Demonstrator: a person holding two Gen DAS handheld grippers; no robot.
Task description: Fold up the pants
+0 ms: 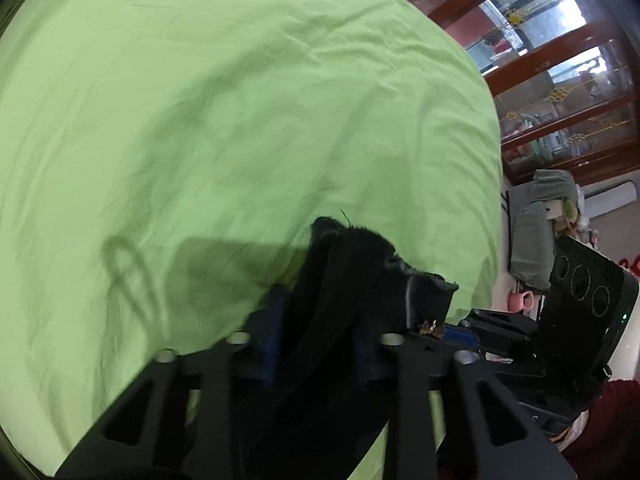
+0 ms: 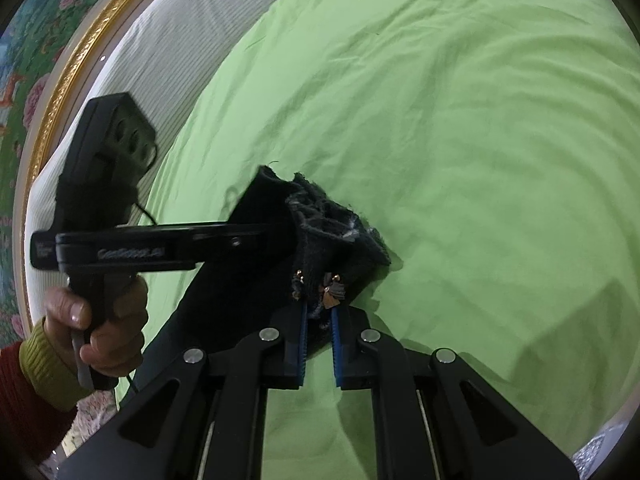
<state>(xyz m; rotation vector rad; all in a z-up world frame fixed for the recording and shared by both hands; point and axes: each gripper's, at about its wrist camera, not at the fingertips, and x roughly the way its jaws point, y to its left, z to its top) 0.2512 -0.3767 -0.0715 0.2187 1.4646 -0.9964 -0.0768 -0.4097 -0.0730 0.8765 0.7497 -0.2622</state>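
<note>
On a green sheet [image 2: 460, 140] over the bed, dark pants [image 2: 312, 232] sit bunched at lower centre, both grippers on them.

Right wrist view, left to right: framed painting [image 2: 44, 60] at far left edge, gold frame. White striped cover [image 2: 180, 28] beside it, along the sheet's edge. Left hand [image 2: 100, 320] at lower left, red sleeve with yellow-green cuff, wrapped on the handle of the left gripper [image 2: 276, 236]. That gripper runs level across frame and its tip goes into the left side of the pants; fingertips hidden in dark cloth here. Centre: right gripper [image 2: 319, 312], blue pads nearly together, pinching the pants edge by small gold-coloured metal bits. Pants' frayed edge stands up above the pads; a dark leg trails down-left under the left gripper. Right of that: bare wrinkled sheet only.

Left wrist view, left to right: sheet [image 1: 200, 120] fills most, gripper shadow at lower left. Left gripper [image 1: 316, 320] at bottom centre, blue pads closed on a thick fold of pants [image 1: 352, 256], cloth bulging up between and hanging down through the frame. Right gripper [image 1: 472, 328] comes in from the right, tip at the same bunch beside the metal bits. Far right: wooden glass cabinet [image 1: 560, 60], blurred clutter below, pink cup [image 1: 522, 300] on the floor.
</note>
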